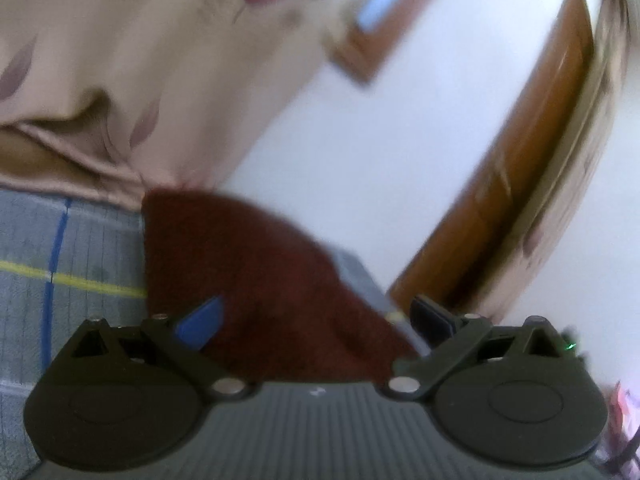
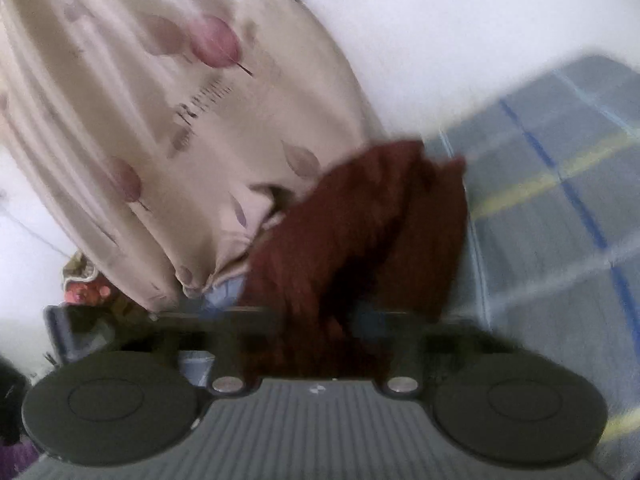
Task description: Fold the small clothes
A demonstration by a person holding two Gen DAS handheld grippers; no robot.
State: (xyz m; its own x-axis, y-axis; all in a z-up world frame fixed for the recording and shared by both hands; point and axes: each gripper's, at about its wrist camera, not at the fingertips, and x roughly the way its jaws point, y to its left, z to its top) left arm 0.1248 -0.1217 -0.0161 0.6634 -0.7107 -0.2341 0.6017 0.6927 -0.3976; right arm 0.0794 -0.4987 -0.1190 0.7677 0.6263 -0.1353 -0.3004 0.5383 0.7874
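I am looking along both tools at one dark maroon knitted garment (image 2: 352, 232), the only piece of clothing I can count, lying bunched on the grey checked bedsheet with blue and yellow lines (image 1: 72, 248), close to a beige leaf-printed curtain (image 2: 160, 120).

In the right wrist view the cloth is running straight down into the right gripper (image 2: 316, 320). I am reading that gripper as pinching the garment, though blur is smearing the fingers and I cannot see the pads meet.

In the left wrist view the left gripper (image 1: 316, 322) is showing its jaws spread wide, one blue pad (image 1: 200, 322) and one darker pad at either side, with nothing between them but the maroon cloth lying beyond and below. I cannot tell whether it is touching the fabric.

I am judging this as an early step: the garment is being lifted or dragged by one edge to spread it before any fold, and no clean fold is showing yet. The next move, I think, is calling for the left tool to take an opposite edge or corner, so the two can pull the cloth flat on the sheet.

Counting: one garment, two grippers, one sheet, one curtain.
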